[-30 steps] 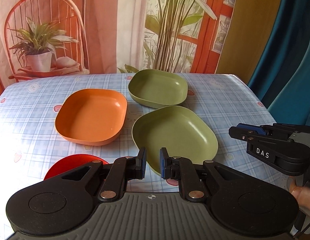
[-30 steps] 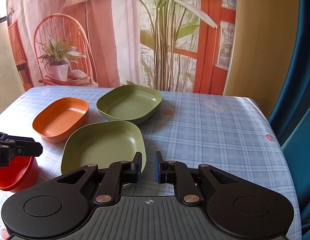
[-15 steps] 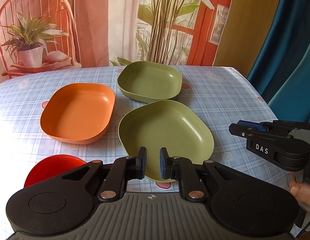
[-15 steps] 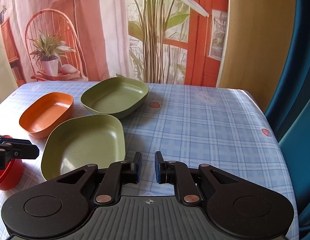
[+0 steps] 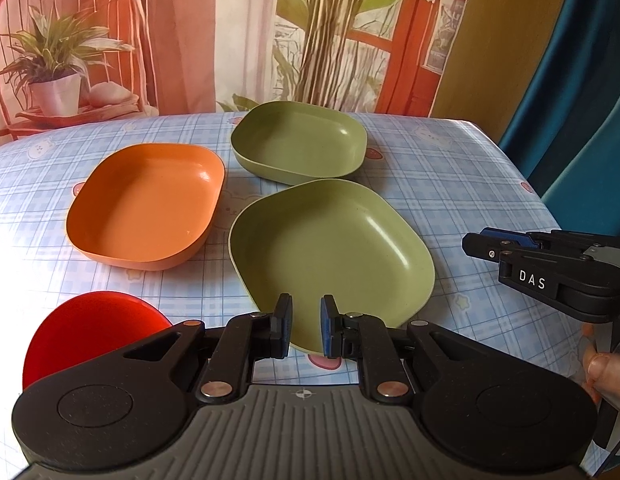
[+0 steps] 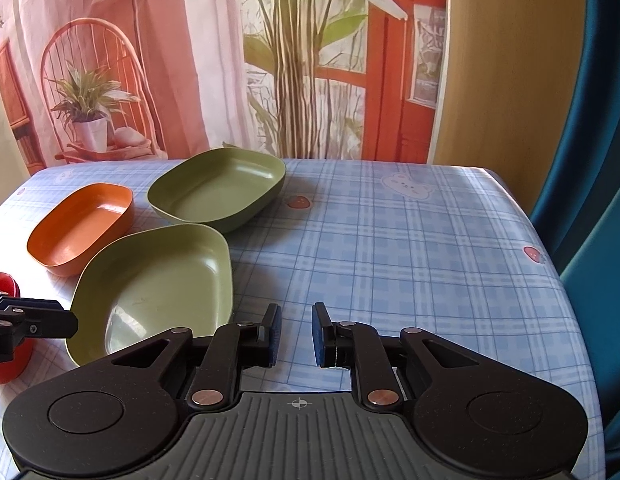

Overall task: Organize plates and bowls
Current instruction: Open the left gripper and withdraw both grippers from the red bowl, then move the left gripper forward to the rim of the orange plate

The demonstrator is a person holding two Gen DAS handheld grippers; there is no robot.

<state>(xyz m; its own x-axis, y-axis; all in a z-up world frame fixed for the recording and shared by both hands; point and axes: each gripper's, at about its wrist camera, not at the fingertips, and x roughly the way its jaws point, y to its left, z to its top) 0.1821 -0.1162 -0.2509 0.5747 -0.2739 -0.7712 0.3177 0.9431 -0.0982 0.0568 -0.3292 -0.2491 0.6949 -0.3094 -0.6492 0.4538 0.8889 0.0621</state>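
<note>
A shallow green plate [image 5: 330,256] lies near the front of the table, also in the right wrist view [image 6: 158,292]. Behind it sits a deeper green bowl [image 5: 300,142] [image 6: 218,190]. An orange bowl [image 5: 148,204] [image 6: 80,232] is to the left. A red bowl [image 5: 90,328] [image 6: 4,360] sits at the front left. My left gripper [image 5: 305,326] is open and empty, hovering over the green plate's near edge. My right gripper [image 6: 296,332] is open and empty above bare tablecloth right of the plate; it also shows from the side in the left wrist view [image 5: 550,268].
The table [image 6: 390,240] has a blue checked cloth; its right edge drops off beside a teal curtain [image 6: 590,160]. A printed backdrop with a chair and plants hangs behind the far edge.
Both grippers have shifted slightly; the dishes sit a little more to the left in the right wrist view. The jaws of both stay open. No dish has moved.
</note>
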